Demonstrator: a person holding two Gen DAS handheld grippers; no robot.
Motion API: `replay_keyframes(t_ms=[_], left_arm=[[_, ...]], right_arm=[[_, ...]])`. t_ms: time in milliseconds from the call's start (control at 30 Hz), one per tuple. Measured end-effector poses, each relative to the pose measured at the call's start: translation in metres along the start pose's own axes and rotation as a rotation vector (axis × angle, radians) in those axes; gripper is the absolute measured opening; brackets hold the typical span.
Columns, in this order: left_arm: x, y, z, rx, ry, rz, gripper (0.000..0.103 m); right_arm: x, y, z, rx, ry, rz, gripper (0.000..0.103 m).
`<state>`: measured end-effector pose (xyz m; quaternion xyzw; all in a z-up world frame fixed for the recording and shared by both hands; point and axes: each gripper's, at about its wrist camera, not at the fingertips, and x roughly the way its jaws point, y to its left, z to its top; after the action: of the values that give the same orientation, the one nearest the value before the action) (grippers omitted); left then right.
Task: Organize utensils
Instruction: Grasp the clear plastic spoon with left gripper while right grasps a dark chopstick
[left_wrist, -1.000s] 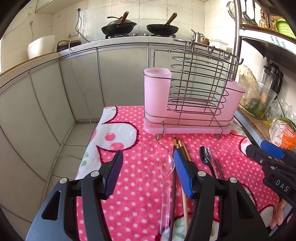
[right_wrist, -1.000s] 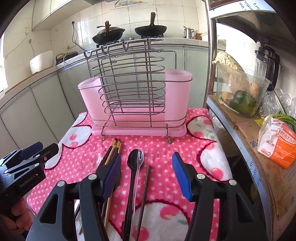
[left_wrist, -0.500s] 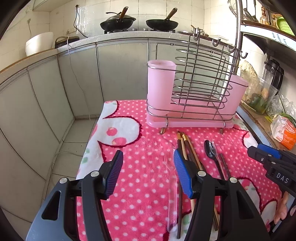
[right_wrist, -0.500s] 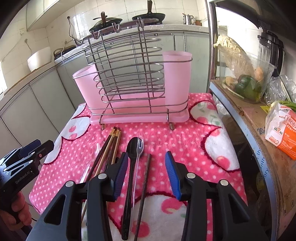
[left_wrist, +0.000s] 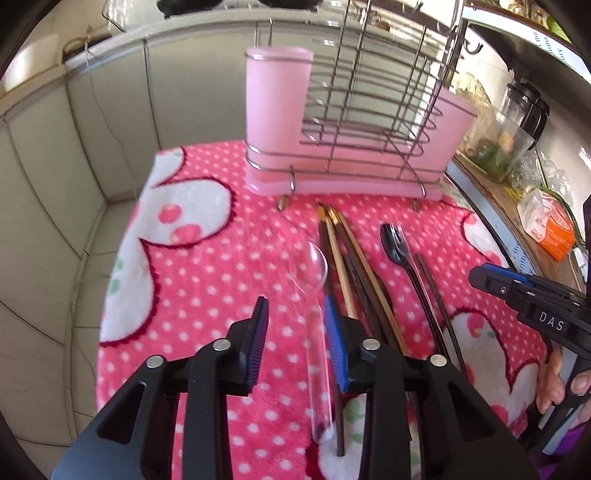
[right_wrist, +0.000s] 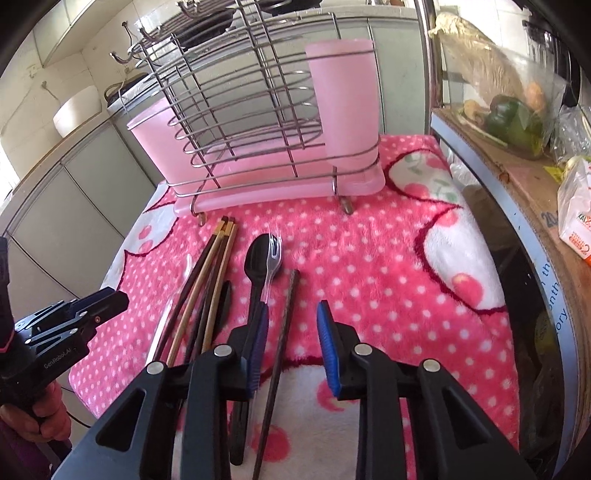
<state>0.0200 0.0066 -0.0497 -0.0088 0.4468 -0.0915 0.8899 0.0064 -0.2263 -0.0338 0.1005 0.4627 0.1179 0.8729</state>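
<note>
One clear plastic spoon (left_wrist: 314, 295) lies flat between the open left gripper (left_wrist: 295, 328) fingers; right gripper (right_wrist: 291, 332), open, straddles a dark chopstick (right_wrist: 280, 339).

fuzzy cloth (left_wrist: 207, 258), clear plastic spoon (left_wrist: 308, 266) — wire rack (right_wrist: 236, 110)

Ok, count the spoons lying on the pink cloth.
2. The clear spoon lies left of the chopsticks, its handle between the left gripper fingers; the black spoon lies beside the clear fork.
</note>
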Motion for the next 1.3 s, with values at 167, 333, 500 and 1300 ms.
replay_keyframes(t_ms=[167, 333, 500, 1300], left_arm=[[0.021, 0.003, 0.008, -0.018, 0.106, -0.050, 0.030], [0.040, 0.001, 0.018, -0.010, 0.195, -0.071, 0.030], [0.058, -0.001, 0.028, 0.021, 0.254, -0.042, 0.030], [0.051, 0.030, 0.039, -0.035, 0.231, -0.081, 0.003]], right_arm=[[0.014, -0.006, 0.002, 0.013, 0.069, 0.047, 0.025], [0.027, 0.001, 0.008, -0.012, 0.117, 0.058, 0.021], [0.040, 0.000, 0.016, -0.010, 0.158, 0.072, 0.018], [0.086, 0.011, 0.024, -0.050, 0.293, 0.038, 0.006]])
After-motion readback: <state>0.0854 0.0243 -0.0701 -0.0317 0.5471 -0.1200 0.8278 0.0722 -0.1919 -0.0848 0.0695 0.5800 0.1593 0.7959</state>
